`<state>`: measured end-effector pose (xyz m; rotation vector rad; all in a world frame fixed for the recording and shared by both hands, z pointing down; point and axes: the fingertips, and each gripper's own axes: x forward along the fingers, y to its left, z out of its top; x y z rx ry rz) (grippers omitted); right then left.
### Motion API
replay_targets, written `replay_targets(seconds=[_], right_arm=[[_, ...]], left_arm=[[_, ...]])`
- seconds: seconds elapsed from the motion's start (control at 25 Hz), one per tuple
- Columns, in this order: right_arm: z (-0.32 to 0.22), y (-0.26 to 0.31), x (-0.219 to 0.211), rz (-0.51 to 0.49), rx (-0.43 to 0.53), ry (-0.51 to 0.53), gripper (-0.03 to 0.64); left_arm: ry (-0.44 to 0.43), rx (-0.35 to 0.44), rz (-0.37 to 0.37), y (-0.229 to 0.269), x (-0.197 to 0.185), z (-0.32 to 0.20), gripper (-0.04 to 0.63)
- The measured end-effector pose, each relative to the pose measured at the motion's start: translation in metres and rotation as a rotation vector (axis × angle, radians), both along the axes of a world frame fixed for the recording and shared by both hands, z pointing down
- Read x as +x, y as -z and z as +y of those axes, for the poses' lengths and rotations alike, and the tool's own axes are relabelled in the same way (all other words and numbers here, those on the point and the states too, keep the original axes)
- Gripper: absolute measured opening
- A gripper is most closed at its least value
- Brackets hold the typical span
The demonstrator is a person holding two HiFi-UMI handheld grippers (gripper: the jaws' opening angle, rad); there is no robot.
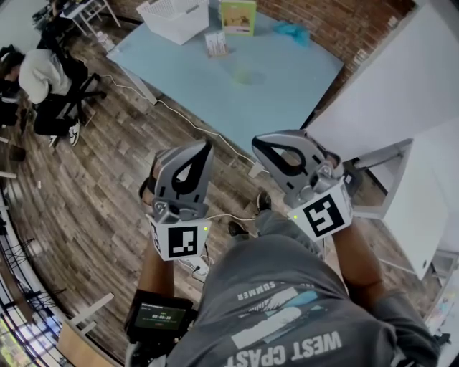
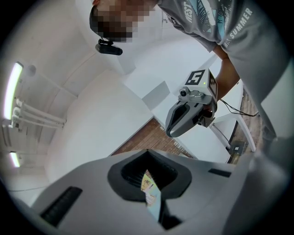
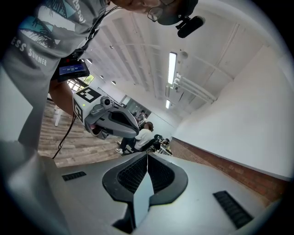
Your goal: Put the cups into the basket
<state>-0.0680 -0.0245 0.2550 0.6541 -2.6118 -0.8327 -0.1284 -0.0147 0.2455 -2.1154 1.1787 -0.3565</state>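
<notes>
Cup [image 1: 246,74] and both grippers are well apart: the cup stands far off at upper centre of the head view, the grippers at lower centre.

1. Nearest the camera, a grey printed shirt [image 1: 287,322] fills the bottom edge. A black device with a lit screen [image 1: 159,315] sits on the left forearm.
2. Left gripper [image 1: 206,149]: jaws closed together, tips meeting, nothing clamped.
3. Right gripper [image 1: 262,143]: jaws closed together, tips meeting, nothing clamped. The two grippers are held side by side above the wooden floor [image 1: 93,179].
4. Beyond them stands a light-blue table [image 1: 301,79]. The cup, pale green and translucent, stands upright on its middle, outside the basket.
5. White basket [image 1: 176,29]: on the table's far left corner, apart from the cup. A green box [image 1: 238,16] stands just right of it.
6. A seated person [image 1: 43,75] is at upper left
</notes>
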Motion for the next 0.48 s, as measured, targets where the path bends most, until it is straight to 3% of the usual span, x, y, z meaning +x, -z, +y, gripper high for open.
replay_targets(seconds=[0.48], right_arm=[[-0.072,-0.005,0.027,-0.021,-0.02,0.056,0.014]], left_arm=[[0.049,-0.021,-0.03,-0.003,0.031,-0.071,0.0]])
